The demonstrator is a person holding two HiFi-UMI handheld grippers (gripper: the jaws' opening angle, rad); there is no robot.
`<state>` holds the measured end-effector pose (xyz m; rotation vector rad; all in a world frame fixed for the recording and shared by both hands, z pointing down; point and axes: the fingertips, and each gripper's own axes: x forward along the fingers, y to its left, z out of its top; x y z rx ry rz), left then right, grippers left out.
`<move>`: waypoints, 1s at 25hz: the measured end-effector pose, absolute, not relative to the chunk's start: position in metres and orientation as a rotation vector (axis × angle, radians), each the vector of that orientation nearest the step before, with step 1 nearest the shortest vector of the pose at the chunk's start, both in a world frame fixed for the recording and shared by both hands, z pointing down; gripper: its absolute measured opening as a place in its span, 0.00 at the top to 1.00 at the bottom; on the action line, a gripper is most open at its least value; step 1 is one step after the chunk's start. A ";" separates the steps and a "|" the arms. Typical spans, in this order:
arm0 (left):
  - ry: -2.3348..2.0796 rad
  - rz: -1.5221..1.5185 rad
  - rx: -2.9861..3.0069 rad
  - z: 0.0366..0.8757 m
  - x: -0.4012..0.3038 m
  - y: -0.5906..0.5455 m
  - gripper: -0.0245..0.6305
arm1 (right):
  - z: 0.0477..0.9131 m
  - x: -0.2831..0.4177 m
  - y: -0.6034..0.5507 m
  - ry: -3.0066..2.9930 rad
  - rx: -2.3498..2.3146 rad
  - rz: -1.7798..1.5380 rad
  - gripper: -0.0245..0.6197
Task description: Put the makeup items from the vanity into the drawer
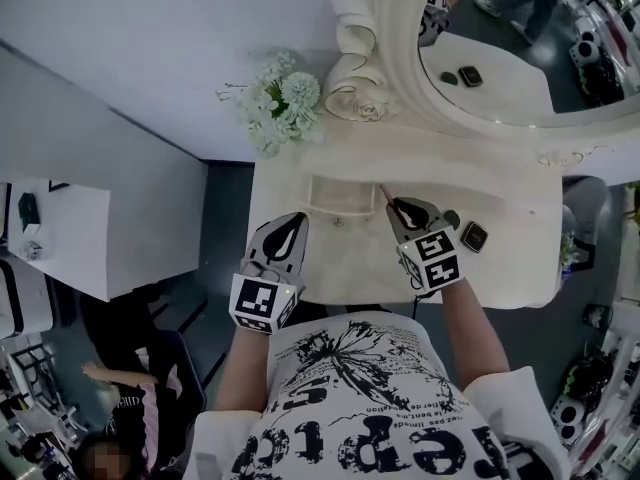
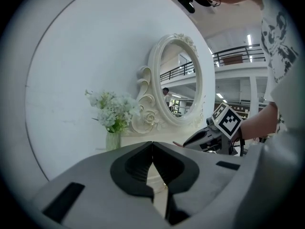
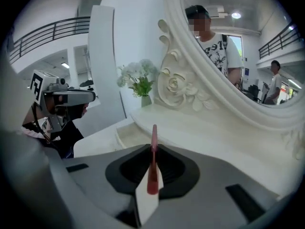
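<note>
A thin pink makeup stick [image 3: 153, 162] is pinched upright between the jaws of my right gripper [image 3: 153, 149], which is shut on it. In the head view that gripper [image 1: 396, 206] hangs over the white vanity top [image 1: 510, 268], the stick [image 1: 384, 193] pointing toward the open drawer [image 1: 343, 196] just to its left. My left gripper [image 1: 292, 230] hovers at the vanity's front left, shut with nothing in it; its jaws [image 2: 152, 146] meet at the tip. A dark square compact [image 1: 474, 236] and a small dark item [image 1: 452, 218] lie to the right of the right gripper.
An oval mirror [image 1: 500, 58] in an ornate white frame stands at the back of the vanity. A vase of white flowers [image 1: 280, 98] sits at the back left corner. A second person sits on the floor at lower left [image 1: 130, 408].
</note>
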<state>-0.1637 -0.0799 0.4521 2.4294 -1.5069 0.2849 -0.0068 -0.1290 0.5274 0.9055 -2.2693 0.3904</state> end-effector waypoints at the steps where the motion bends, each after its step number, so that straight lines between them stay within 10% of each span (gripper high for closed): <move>1: -1.529 0.279 2.419 0.450 -0.171 -0.078 0.93 | 0.523 -0.021 -0.130 -2.291 0.867 0.364 0.87; 17: -1.726 0.253 2.240 0.453 -0.247 -0.043 0.93 | 0.558 -0.123 -0.136 -2.195 0.555 0.155 0.87; 25: -1.704 0.249 2.269 0.451 -0.247 -0.048 0.93 | 0.549 -0.118 -0.131 -2.239 0.626 0.258 0.71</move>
